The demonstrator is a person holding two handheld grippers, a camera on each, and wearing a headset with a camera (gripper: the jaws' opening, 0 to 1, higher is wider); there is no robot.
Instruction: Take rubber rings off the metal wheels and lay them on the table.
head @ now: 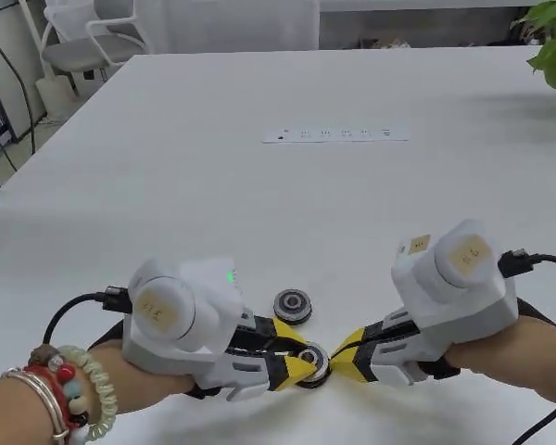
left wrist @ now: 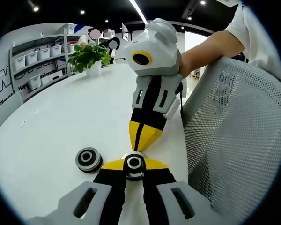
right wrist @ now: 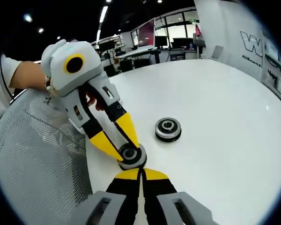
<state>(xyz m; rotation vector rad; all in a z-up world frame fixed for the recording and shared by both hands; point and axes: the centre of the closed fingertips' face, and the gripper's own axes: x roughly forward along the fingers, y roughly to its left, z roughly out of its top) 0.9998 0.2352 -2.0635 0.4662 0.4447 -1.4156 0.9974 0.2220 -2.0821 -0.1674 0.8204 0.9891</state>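
Note:
A small metal wheel (head: pixel 313 362) with a black rubber ring lies near the front edge of the white table (head: pixel 287 204). My left gripper (head: pixel 306 363) is shut on it, yellow jaws on either side of the wheel (left wrist: pixel 134 165). My right gripper (head: pixel 339 362) comes from the opposite side, jaws pressed together, tips touching the wheel's rim (right wrist: pixel 131 156). Whether rubber is pinched between them is hidden. In the right gripper view the right gripper (right wrist: pixel 140 172) meets the left gripper (right wrist: pixel 127 151) at the wheel. A second wheel (head: pixel 292 306) with its ring lies flat just beyond, also the second wheel (left wrist: pixel 88 159) (right wrist: pixel 167 129).
A flush socket strip (head: pixel 336 134) sits mid-table. A potted plant (head: pixel 551 42) stands at the far right corner and an office chair (head: pixel 83 37) beyond the far left edge. A grey mesh chair back (left wrist: pixel 234 140) is close behind the grippers.

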